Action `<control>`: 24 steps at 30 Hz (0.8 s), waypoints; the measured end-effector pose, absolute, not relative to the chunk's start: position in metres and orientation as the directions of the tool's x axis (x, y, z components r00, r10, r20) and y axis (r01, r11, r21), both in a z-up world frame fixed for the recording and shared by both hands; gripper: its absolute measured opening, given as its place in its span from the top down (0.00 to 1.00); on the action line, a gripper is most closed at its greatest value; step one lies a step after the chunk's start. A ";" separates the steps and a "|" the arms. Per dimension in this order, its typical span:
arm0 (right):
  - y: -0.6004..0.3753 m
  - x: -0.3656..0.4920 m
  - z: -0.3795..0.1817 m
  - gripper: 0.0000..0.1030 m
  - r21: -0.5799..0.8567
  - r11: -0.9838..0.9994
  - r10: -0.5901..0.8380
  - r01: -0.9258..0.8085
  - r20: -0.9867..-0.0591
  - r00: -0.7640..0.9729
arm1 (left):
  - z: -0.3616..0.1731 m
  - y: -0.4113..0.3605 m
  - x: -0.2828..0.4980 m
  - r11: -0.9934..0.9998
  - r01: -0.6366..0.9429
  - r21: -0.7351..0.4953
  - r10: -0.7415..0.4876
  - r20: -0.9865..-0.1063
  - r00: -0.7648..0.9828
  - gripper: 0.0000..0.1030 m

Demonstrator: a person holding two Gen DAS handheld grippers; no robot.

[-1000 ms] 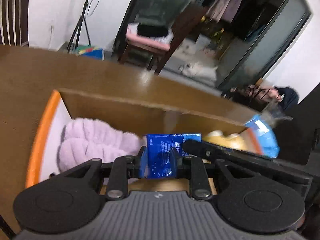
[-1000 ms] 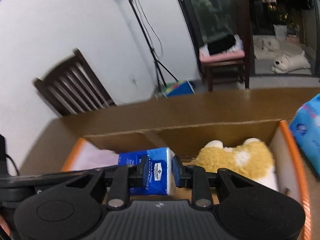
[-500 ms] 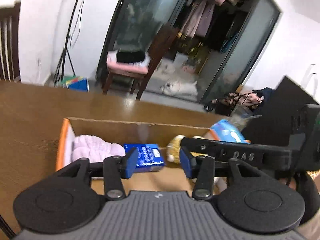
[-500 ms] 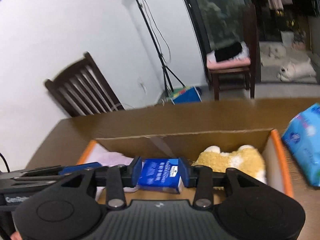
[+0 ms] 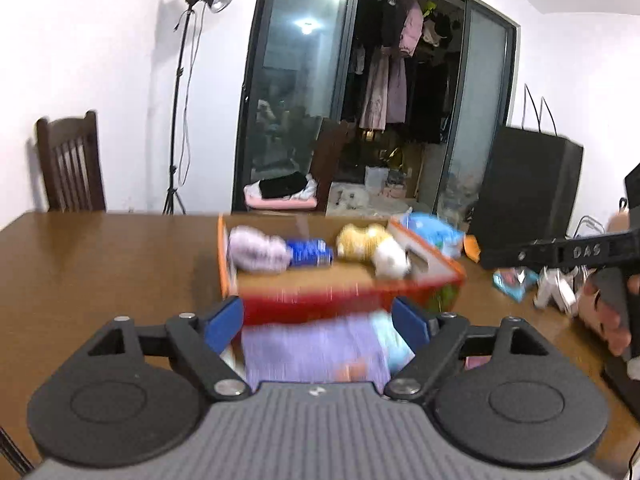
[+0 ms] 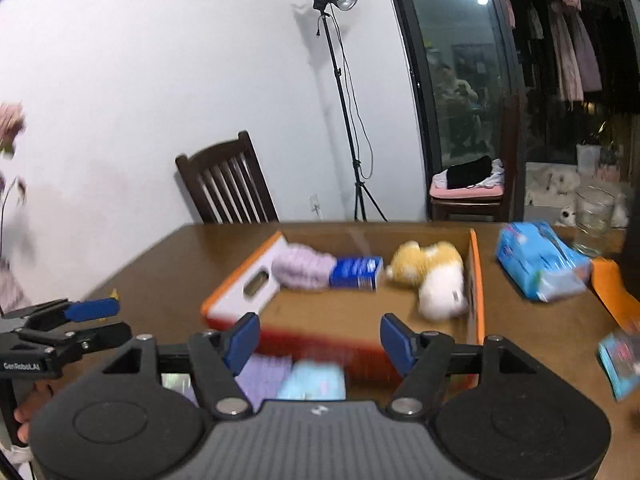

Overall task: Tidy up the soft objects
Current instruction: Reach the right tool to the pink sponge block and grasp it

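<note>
An open cardboard box (image 5: 432,268) (image 6: 476,280) with orange edges sits on the wooden table. Inside lie a fluffy lilac item (image 5: 256,249) (image 6: 304,268), a blue tissue pack (image 5: 310,252) (image 6: 356,272) and a yellow-and-white plush toy (image 5: 372,246) (image 6: 434,276). My left gripper (image 5: 318,326) is open and empty in front of the box. My right gripper (image 6: 320,344) is open and empty, also pulled back in front of the box. Blurred lilac and light-blue soft items (image 5: 320,350) (image 6: 292,376) lie just below both grippers.
A light-blue wipes pack (image 6: 540,260) (image 5: 434,232) lies right of the box, beside a glass jar (image 6: 592,216). Small packets (image 5: 514,282) (image 6: 622,360) lie on the table's right side. A wooden chair (image 6: 228,188) and a light stand (image 6: 344,92) stand behind the table.
Both grippers let go of the blue tissue pack, opened wide and pulled back and up out of the box. The pack now lies in the box between the lilac item and the plush.
</note>
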State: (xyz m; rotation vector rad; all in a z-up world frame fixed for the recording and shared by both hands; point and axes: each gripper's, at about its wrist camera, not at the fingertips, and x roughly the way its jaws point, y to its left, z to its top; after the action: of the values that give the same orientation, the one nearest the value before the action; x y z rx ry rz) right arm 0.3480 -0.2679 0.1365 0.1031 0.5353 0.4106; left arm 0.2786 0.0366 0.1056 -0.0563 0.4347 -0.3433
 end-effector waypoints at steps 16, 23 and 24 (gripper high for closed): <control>-0.227 0.199 0.043 0.33 0.216 0.899 0.436 -0.382 -0.531 0.726 | 0.024 0.045 0.180 0.968 0.227 -0.108 -0.251 -0.485 0.838 0.16; -0.211 0.205 0.039 0.33 0.187 0.909 0.412 -0.373 -0.542 0.733 | 0.018 0.039 0.191 0.963 0.250 -0.103 -0.268 -0.484 0.833 0.16; -0.210 0.208 0.039 0.34 0.186 0.909 0.412 -0.374 -0.538 0.735 | 0.017 0.038 0.194 0.962 0.253 -0.098 -0.268 -0.488 0.830 0.16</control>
State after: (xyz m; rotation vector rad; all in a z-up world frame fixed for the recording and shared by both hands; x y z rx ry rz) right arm 0.2084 -0.2095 0.0392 0.0665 0.6066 0.4322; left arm 0.1939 0.0383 0.0168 -0.0297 0.5224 -0.2764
